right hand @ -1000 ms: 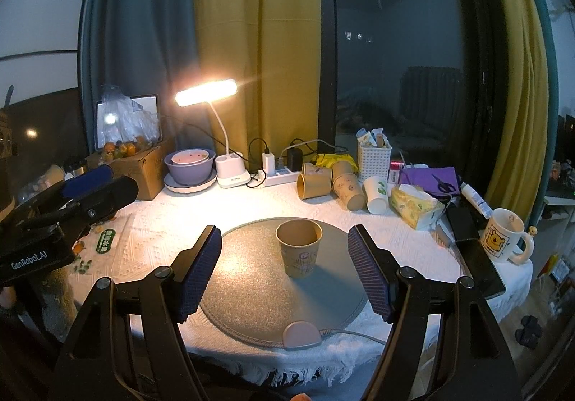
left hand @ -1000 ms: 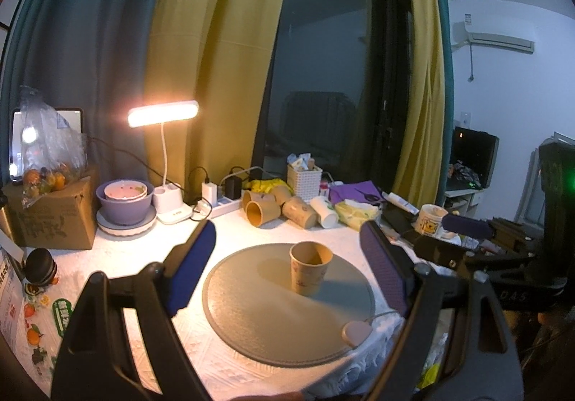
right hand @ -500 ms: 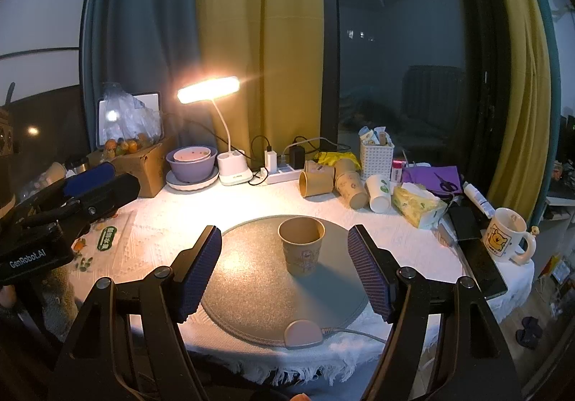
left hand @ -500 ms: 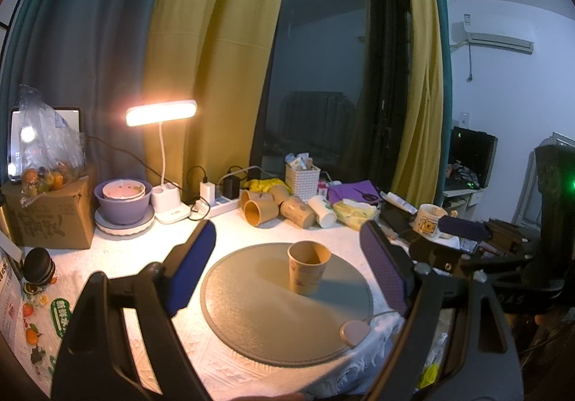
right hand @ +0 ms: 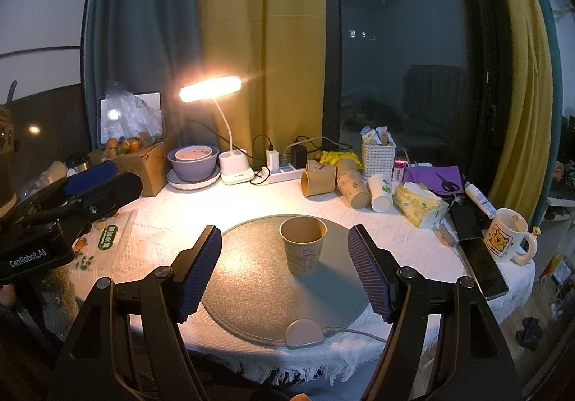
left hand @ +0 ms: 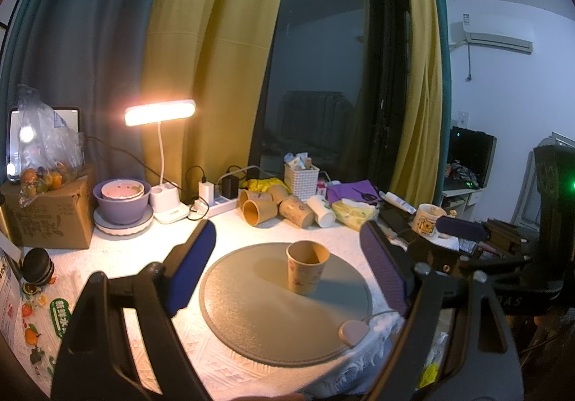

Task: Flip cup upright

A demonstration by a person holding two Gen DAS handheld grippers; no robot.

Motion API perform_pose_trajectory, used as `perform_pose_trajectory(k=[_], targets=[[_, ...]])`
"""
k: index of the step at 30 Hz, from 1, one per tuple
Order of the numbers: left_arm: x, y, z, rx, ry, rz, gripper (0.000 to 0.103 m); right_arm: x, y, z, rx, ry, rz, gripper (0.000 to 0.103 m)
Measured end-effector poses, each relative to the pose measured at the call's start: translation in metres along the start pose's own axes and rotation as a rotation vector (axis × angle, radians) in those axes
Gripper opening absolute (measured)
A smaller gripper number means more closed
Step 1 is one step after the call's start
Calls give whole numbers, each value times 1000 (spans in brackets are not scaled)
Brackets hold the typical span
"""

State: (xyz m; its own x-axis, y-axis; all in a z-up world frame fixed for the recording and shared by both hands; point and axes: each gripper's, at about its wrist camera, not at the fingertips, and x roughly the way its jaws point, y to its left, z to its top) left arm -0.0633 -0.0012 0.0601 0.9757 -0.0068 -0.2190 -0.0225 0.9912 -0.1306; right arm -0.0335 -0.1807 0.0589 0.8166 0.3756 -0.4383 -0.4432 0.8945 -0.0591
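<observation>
A dark window with yellow and teal curtains stands behind a round table [right hand: 151,228] under a white cloth, lit warm by a small desk lamp [right hand: 210,91] at the back. In the middle of the table lies a grey round mat [right hand: 251,278], and the cup [right hand: 303,244] stands upright on it, mouth up, a little back of the mat's centre. From the left side the same cup [left hand: 307,271] throws a shadow across the mat [left hand: 251,314] away from the lamp [left hand: 160,112].

Both tongs hang back from the table's near edge, level with each other. The right gripper [right hand: 284,269] has its jaws spread wide with nothing between them; the cup shows in the gap but farther off, touched by neither pad. The left gripper [left hand: 287,268] is spread just as wide and empty too, the cup well ahead of its pads. Each tool shows at the edge of the other's view: the left gripper [right hand: 90,178] at the left, and the right gripper [left hand: 463,226] at the right.

Behind the mat a cluster of spare cups [right hand: 334,181] lies on its sides beside a white basket [right hand: 378,158]. A purple bowl [right hand: 194,163] sits on a plate near the lamp base, with a cardboard box [right hand: 143,167] to its left. At the right edge stands a mug [right hand: 505,239] beside a phone [right hand: 481,268].
</observation>
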Motion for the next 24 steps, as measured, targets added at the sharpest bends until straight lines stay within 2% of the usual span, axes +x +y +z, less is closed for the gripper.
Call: perform_pose_trajectory(k=[24], targets=[[1, -2, 0, -1, 0, 2, 83, 1, 1, 0, -4, 0, 7, 76]])
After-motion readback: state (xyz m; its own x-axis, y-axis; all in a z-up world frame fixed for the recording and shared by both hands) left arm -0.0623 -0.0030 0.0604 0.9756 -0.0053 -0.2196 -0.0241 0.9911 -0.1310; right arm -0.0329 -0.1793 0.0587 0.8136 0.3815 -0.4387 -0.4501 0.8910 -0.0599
